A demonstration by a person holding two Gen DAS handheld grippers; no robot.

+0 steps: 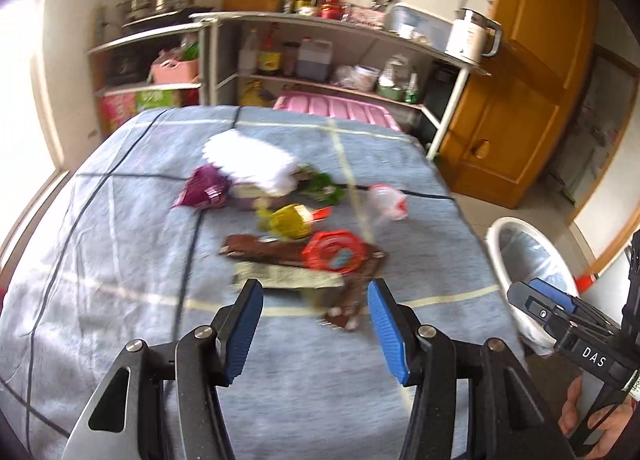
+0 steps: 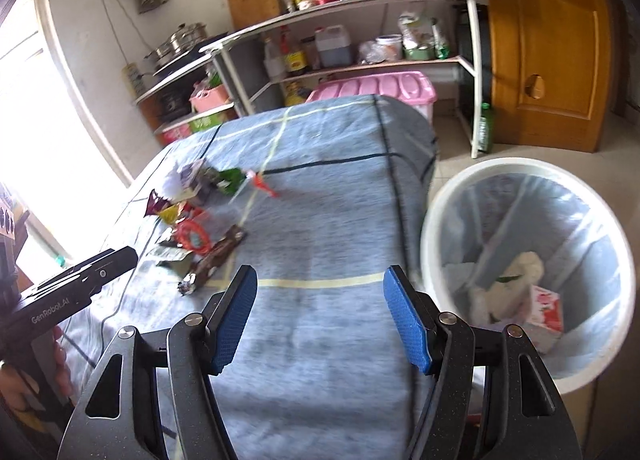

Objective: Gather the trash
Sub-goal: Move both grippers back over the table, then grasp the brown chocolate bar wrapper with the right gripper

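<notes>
A: Status? Where's the trash rel. to the bin (image 2: 436, 220)?

B: Most of it's on the table (image 1: 120, 260), in a clump well left of the bin. Brown wrapper (image 1: 272, 250), red lid (image 1: 334, 254), yellow pack (image 1: 290, 222), purple pack (image 1: 206, 190), white tissue wad (image 1: 252, 164), green wrapper (image 1: 322, 188). One red/white scrap (image 1: 386, 202) sits apart, on the bin side of the clump. Frames are blurry, so IDs are approx.

A: Our grippers?

B: Left gripper (image 1: 316, 310): fingers wide apart, nothing between them, lined up on the brown wrapper's near end. We read that as pre-grasp, open enough to straddle it. Right gripper (image 2: 320, 310): fingers also apart, empty, over bare cloth between clump and bin.

A: Bin contents?

B: Lined w/ a clear bag; white paper and a red/white carton (image 2: 546, 310) are in it. It stands on the floor right by the table edge, prob. so each drop is a short swing.

A: Risk?

B: Wrapper's flat on cloth; fingers may snag fabric.
</notes>
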